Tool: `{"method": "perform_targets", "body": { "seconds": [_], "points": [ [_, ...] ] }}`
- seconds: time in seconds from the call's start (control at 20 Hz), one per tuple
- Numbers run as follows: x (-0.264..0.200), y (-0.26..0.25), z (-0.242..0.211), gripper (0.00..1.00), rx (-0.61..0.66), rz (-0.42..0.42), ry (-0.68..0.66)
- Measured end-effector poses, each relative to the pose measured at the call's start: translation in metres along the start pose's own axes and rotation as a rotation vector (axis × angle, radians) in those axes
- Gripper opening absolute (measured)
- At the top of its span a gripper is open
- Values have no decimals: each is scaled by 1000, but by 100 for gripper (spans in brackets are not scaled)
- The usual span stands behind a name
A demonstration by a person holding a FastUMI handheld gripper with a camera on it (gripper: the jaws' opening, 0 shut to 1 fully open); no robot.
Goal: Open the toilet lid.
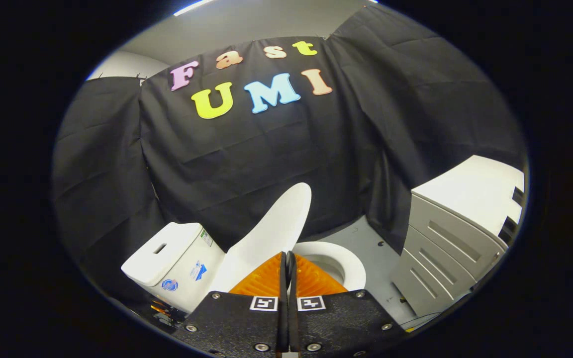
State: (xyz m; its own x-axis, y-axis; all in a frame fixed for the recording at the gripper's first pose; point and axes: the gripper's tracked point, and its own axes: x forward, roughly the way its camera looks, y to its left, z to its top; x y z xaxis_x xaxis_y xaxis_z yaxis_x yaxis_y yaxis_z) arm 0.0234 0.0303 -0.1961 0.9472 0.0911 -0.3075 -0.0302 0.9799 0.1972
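The jaws of the gripper point(289, 271) are closed almost completely, with only a narrow slit between the two fingers point(261, 283). The near edge of the toilet lid point(271, 233) runs into that slit, so the jaws appear clamped on the lid's edge; the contact point itself is hidden behind the fingers. The toilet lid is white, raised and tilted, standing at a steep angle above the bowl with its free rounded end pointing up and away toward the black cloth wall point(246, 149). It is neither flat on the seat nor resting back against the tank. The toilet seat point(338, 258), a white ring, lies just beyond and to the right of the fingers, with the bowl opening partly visible inside it. The toilet tank point(174, 258) sits to the left of the lid, with a rectangular slot in its top cover and small stickers on its side face. A grey floor point(361, 238) extends on the far side of the seat to the base of the cloth wall. On the right, well apart from the toilet, stands a pale cabinet point(455, 233) with recessed horizontal drawer grips and a light-coloured top.
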Motion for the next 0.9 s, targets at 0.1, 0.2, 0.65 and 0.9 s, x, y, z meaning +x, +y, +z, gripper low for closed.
{"method": "perform_targets", "body": {
  "seconds": [0.1, 0.2, 0.65, 0.9],
  "points": [
    [-1, 10, 6, 0, -59, -7, -5],
    [-3, 20, 13, 0, -97, -1, -21],
    [-5, 44, 28, 0, -113, 7, -38],
    [-6, 58, 41, 0, -110, -10, -46]
  ]
}}
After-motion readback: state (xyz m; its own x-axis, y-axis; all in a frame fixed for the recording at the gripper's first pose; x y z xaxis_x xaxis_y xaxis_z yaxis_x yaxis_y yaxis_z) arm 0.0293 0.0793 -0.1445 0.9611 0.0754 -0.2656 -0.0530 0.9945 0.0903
